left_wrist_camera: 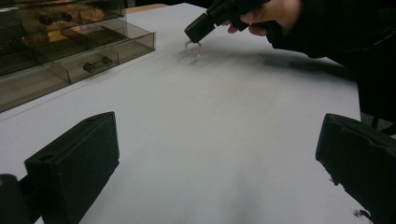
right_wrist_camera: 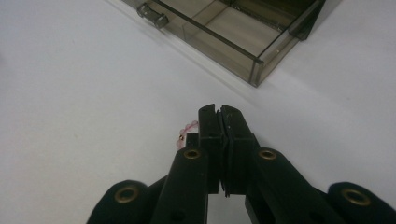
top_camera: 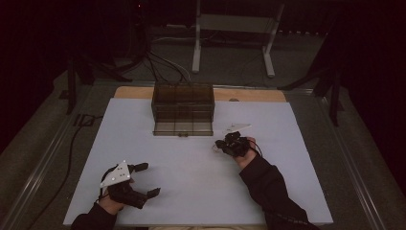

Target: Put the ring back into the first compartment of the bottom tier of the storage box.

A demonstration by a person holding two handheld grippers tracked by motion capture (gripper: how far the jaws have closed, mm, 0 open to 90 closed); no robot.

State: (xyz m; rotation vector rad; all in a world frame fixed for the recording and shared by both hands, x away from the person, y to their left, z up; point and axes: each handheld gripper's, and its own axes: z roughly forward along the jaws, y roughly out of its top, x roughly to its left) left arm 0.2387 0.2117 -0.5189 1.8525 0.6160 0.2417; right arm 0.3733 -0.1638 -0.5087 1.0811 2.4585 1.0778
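A small pink bead bracelet [right_wrist_camera: 188, 126] hangs from the tips of my right gripper [right_wrist_camera: 218, 112], whose jaws are shut on it. From the left gripper view the bracelet [left_wrist_camera: 193, 46] dangles just over the white table, under the right gripper [left_wrist_camera: 198, 31]. That gripper [top_camera: 219, 145] hovers right of centre, a little in front of the smoked plastic drawer box [top_camera: 182, 103]. The box's bottom drawer [top_camera: 183, 128] is pulled out. My left gripper [top_camera: 147, 180] rests near the front left of the table, jaws wide open with nothing between them [left_wrist_camera: 217, 128].
The white table top [top_camera: 191, 191] has bare room between the two grippers. The open drawer [right_wrist_camera: 233, 32] has a divider and small handles [right_wrist_camera: 152, 15] on its front. A table leg frame [top_camera: 230, 38] and cables lie on the floor beyond the table.
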